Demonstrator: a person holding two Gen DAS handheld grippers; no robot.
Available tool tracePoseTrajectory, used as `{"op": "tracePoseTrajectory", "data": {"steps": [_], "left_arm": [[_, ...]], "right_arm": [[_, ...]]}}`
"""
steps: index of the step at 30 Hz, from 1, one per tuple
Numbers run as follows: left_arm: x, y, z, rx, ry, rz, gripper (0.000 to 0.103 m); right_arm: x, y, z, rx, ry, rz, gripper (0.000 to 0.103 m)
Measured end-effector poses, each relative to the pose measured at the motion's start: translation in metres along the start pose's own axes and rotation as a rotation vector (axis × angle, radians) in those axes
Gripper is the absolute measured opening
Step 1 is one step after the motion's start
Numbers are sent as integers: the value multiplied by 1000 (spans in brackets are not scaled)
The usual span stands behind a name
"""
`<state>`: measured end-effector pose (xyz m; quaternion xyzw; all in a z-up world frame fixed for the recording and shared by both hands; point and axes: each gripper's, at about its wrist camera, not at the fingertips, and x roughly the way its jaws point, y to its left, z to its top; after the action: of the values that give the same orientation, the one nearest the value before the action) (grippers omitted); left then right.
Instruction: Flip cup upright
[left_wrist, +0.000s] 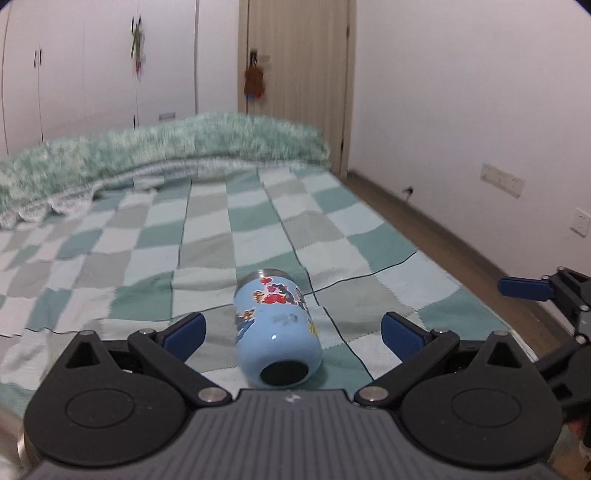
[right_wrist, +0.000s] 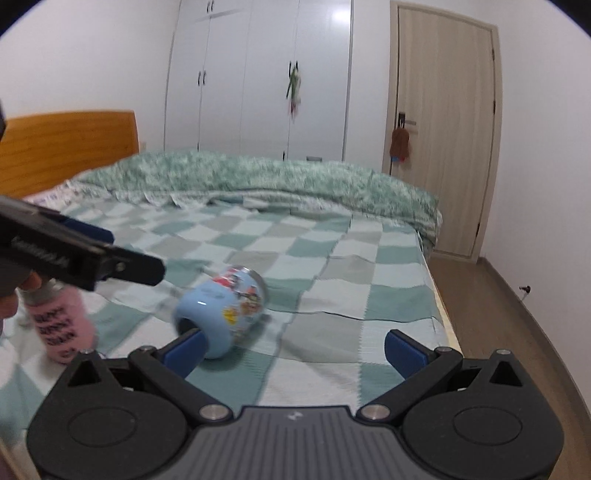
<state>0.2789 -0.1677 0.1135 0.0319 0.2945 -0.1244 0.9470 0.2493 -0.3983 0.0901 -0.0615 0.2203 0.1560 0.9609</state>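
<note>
I've got the checked green-and-white knitted bedspread (left_wrist: 258, 229) under everything, soft and rumpled. My left gripper (left_wrist: 293, 334) has its jaws spread wide, empty, either side of the glossy light-blue cartoon-printed cup (left_wrist: 277, 332), which lies on its side at my 12 o'clock, dark base toward me. My right gripper (right_wrist: 293, 349) is wide open too, cup (right_wrist: 223, 310) at its 11 o'clock. The smooth round body could roll on this yielding cloth, I reckon. Pink lettered bottle (right_wrist: 61, 325) at 9 o'clock.
</note>
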Motion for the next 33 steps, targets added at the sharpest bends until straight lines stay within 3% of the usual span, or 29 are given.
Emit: {"op": "tracePoseTrajectory", "data": {"steps": [9,16,24,27,33], "left_arm": [[89,7,29,-6,185,84,103],[133,28,28,-45,299,52,103],[154,36,30,-9,347,-22,102],[161,39,31,-33,382,-83,89],[156,38,30,-40,366,-81,88]], "right_arm": [[71,-41,19,-11,99,11,103],[115,-52,19,1,155,14,103],[133,-54,13,13,174,15,103],[137,-53,10,7,183,1,103],[136,-48,11,-7,197,-22,103]]}}
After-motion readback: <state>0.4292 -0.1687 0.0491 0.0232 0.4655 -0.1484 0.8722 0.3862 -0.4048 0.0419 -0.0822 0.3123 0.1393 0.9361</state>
